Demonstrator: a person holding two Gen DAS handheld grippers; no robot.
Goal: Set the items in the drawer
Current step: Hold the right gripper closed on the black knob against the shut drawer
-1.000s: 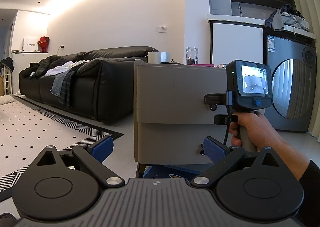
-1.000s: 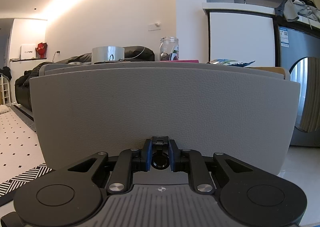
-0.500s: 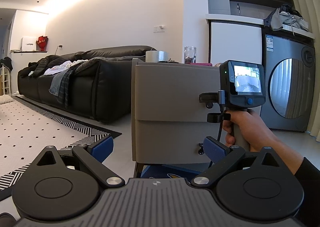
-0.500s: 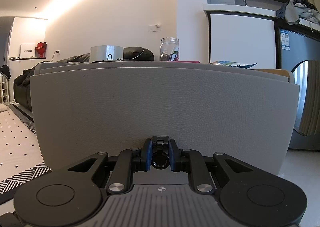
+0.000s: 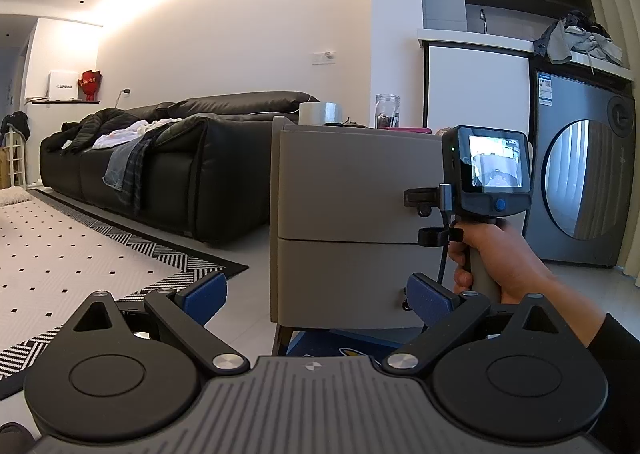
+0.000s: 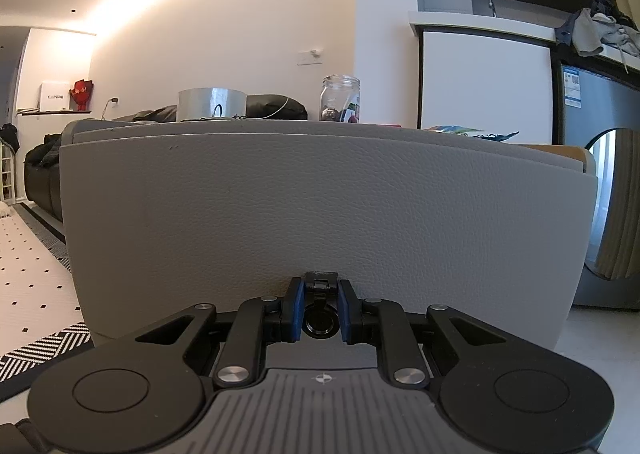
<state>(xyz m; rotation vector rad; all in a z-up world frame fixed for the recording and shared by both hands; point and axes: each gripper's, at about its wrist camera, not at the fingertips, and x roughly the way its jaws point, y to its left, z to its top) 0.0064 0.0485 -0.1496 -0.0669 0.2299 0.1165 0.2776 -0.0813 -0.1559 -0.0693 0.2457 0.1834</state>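
My right gripper [image 6: 320, 316] has its fingers clamped on the top drawer's knob [image 6: 320, 320]; the drawer [image 6: 320, 222] looks barely out. My left gripper [image 5: 316, 294] hangs wide open, empty. Tape roll [image 6: 212, 104] and jar [image 6: 341, 98] wait on the nightstand top [image 5: 352, 128], nothing stowed yet

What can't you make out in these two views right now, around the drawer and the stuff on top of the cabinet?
- Drawer interior: both views show only the grey drawer front, which hides what lies behind it.
- Glass jar contents: too small to identify.
- Colourful packet: only its top edge clears the cabinet top.
- Right gripper in the left wrist view: hidden behind its screen.
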